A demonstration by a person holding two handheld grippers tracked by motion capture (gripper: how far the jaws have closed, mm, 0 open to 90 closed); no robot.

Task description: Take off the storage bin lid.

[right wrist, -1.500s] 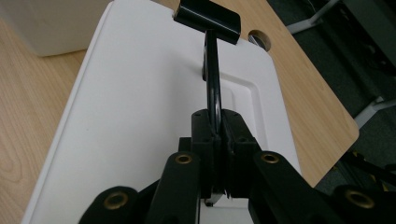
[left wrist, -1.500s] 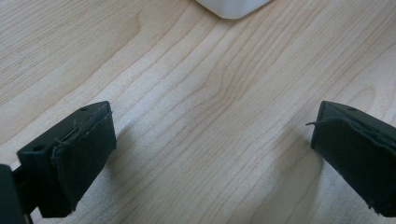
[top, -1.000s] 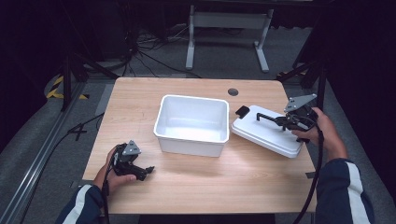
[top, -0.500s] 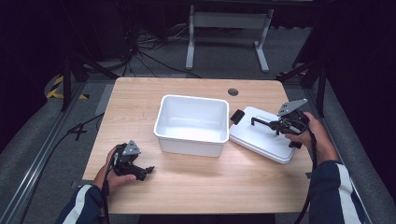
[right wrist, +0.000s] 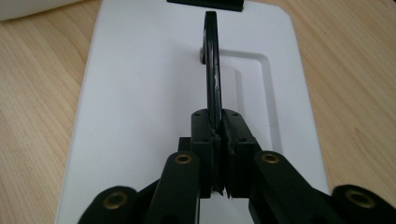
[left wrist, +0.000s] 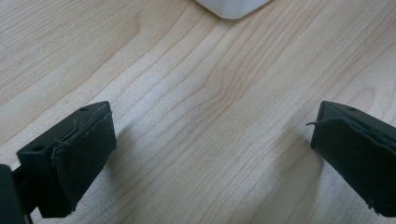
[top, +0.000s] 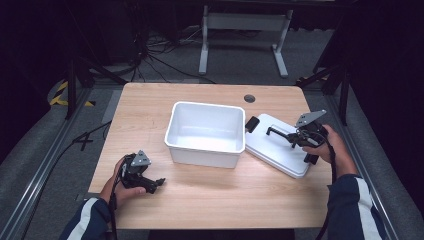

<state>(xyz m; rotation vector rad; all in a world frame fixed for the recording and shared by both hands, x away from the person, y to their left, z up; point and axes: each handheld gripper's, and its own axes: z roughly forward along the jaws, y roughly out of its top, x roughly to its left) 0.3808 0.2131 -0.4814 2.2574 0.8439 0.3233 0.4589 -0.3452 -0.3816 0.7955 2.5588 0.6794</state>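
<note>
Dark floor, cables and a grey metal stand [top: 244, 30] fill the top of the high view behind a pale wooden table [top: 210, 200] that takes up the middle of the frame. Near the centre of the table sits an open white bin [top: 206, 132], its inside bare. Just right of it, touching or nearly touching its right wall, a flat white lid [top: 277, 145] lies on the wood, turned at an angle, with a black latch [top: 251, 124] at its upper-left end. At the right of the frame the right gripper [top: 286, 136] lies low over the lid, its jaws closed on the thin black handle [right wrist: 211, 65] that stands on edge along the lid's middle; the right gripper view shows both pads [right wrist: 232, 140] pressed flat against the handle, with the lid's recessed panel to the right of it and the latch at the top edge. In the lower left of the high view the left gripper [top: 156, 183] rests on the table, well apart from the bin. The left gripper view shows its jaws wide open with bare wood grain between them and a corner of the bin at the top of the frame.
</note>
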